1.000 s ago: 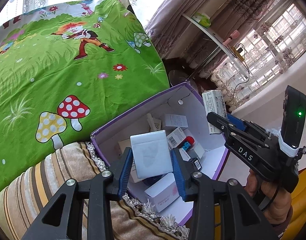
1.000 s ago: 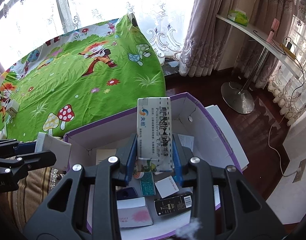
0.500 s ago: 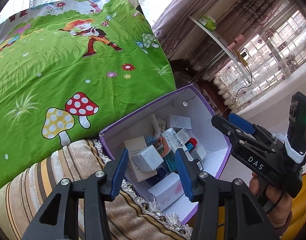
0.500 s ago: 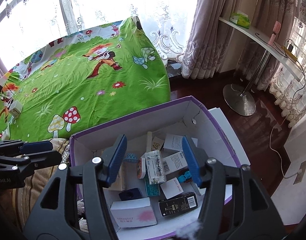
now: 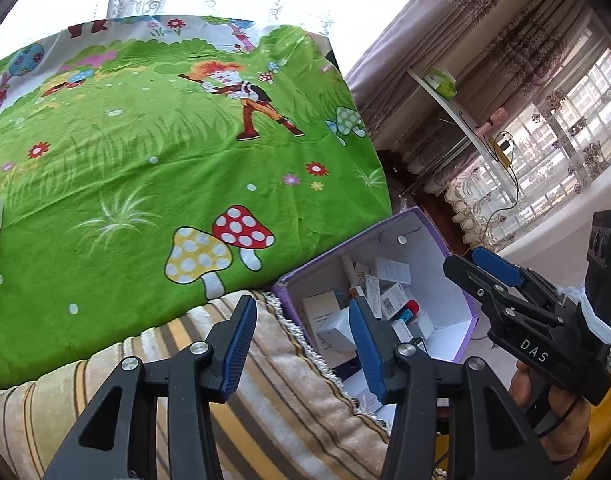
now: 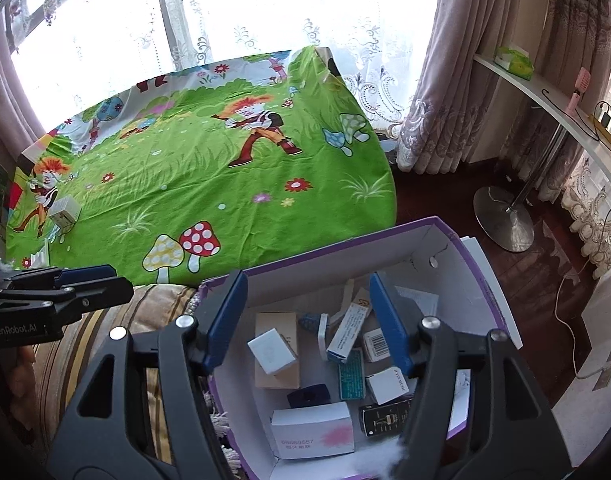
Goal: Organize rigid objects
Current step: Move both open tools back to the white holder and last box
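A: Your right gripper [image 6: 305, 320] has its jaws spread and widening, nothing pinched between them, hovering over the purple box [image 6: 481, 276]. Your left gripper [image 5: 301, 340] is spread too and empty, over the striped cushion [image 5: 265, 396] just beside the box's rim.

B: And the goods? Small cartons piled inside the box: a white cube-shaped carton [image 6: 271, 350] on a tan one, a blue-and-white carton [image 6: 345, 334] leaning on its neighbours, a black box [image 6: 385, 418] near the front.

A: Watch it, though. One small carton [image 6: 65, 214] sits far off on the green cartoon bedsheet [image 6: 225, 200], well apart from the box. If you reach for it, I reckon soft bedding could let it tip or sink under the jaws.

B: Also, that box perches at the cushion's edge; I'd say a nudge from your left gripper might shift it towards the floor.
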Demonstrator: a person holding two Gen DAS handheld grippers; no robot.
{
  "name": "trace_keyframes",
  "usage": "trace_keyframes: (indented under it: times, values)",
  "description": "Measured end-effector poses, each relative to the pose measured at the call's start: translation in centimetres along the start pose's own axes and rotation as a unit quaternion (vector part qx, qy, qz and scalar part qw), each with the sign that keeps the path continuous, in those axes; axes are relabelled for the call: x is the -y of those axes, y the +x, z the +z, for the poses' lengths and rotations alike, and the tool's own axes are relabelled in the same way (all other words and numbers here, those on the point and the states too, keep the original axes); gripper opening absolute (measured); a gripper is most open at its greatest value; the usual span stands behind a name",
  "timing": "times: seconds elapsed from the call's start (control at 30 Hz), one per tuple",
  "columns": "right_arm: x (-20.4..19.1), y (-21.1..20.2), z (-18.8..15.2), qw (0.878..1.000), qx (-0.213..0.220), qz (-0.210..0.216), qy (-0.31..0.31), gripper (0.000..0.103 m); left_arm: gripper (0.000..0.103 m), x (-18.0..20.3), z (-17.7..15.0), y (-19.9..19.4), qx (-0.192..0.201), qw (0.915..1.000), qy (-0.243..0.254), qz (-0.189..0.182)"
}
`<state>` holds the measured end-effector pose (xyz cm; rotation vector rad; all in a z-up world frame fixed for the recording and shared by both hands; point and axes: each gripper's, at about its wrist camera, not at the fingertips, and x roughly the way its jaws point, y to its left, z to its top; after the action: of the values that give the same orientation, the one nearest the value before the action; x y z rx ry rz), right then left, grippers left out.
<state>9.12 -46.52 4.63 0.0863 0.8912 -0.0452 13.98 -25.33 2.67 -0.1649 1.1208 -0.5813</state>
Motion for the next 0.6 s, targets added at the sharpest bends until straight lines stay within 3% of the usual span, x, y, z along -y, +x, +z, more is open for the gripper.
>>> trace_keyframes:
  times: [0.27,0.43,0.5,0.6]
  values:
    - [-5.1,0.5,0.8,0.999,-0.003,0.019,-0.051,0.067,0.05,-6.2,-0.6,-2.6,0.024,0.9976,-0.056,0.033]
    - [-8.0,1.2,1.2,0.996,-0.01,0.039,-0.078,0.067,0.05,-10.9,-1.2,-4.6,0.04,0.9908,-0.112,0.064]
    - [-9.1,1.5,1.4,0.995,-0.011,0.053,-0.084,0.067,0.063,-13.0,-1.5,-5.4,0.047,0.9845,-0.146,0.085]
    - [-10.6,1.9,1.9,0.993,-0.012,0.068,-0.09,0.067,0.07,-16.2,-2.1,-6.6,0.057,0.9736,-0.192,0.11]
